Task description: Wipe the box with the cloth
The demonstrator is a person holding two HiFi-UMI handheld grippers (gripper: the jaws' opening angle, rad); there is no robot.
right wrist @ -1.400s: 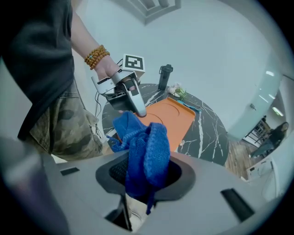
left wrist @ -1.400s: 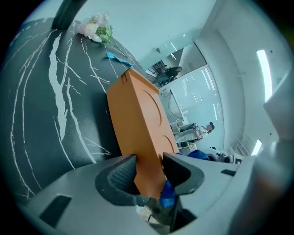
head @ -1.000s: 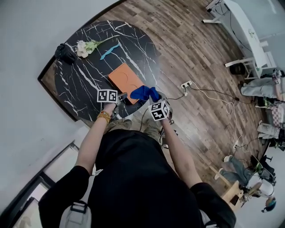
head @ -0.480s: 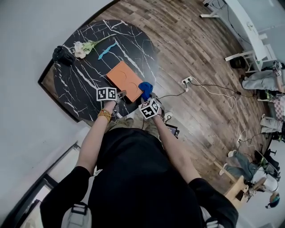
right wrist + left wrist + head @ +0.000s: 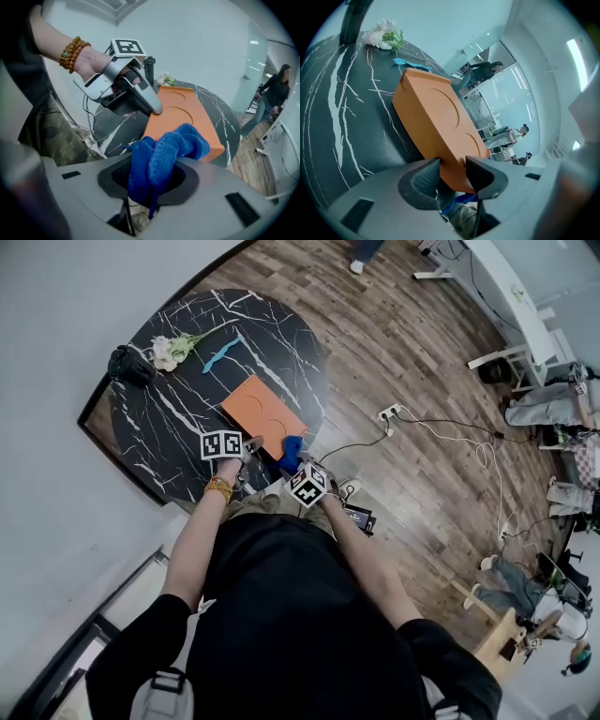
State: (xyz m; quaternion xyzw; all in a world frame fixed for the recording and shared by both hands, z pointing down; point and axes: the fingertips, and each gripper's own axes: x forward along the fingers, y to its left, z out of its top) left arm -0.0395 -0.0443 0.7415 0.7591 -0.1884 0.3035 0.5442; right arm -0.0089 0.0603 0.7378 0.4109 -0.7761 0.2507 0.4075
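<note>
Left gripper view: the left tongs (image 5: 452,172) are clenched on the near corner of the orange box (image 5: 433,117), with one jaw against its side wall and the other on its lid.
Right gripper view: the right tongs (image 5: 151,178) are grasping a bunched blue cloth (image 5: 164,152), which rises between the jaws and flops forward.
Box: it lies flat on the black marbled tabletop (image 5: 342,117), straight ahead of both tongs. Its lid is shut and marked with two shallow round outlines, so the contents cannot be seen.
Cloth against box: the loose end hangs at the box's near end, just beside the left tongs. Whether it touches the lid cannot be told.
Beyond the box: a teal strip (image 5: 410,63), then white flowers (image 5: 382,38) and a black object (image 5: 129,364) near the far rim.
Right of the right tongs: wooden floor (image 5: 422,381) with a white power strip (image 5: 389,415).
Change, right tongs: a second ago they were farther right, with the cloth spread wide off the box's near corner. Now they are drawn in beside the left tongs.
Change, left tongs: same grip, same spot.
</note>
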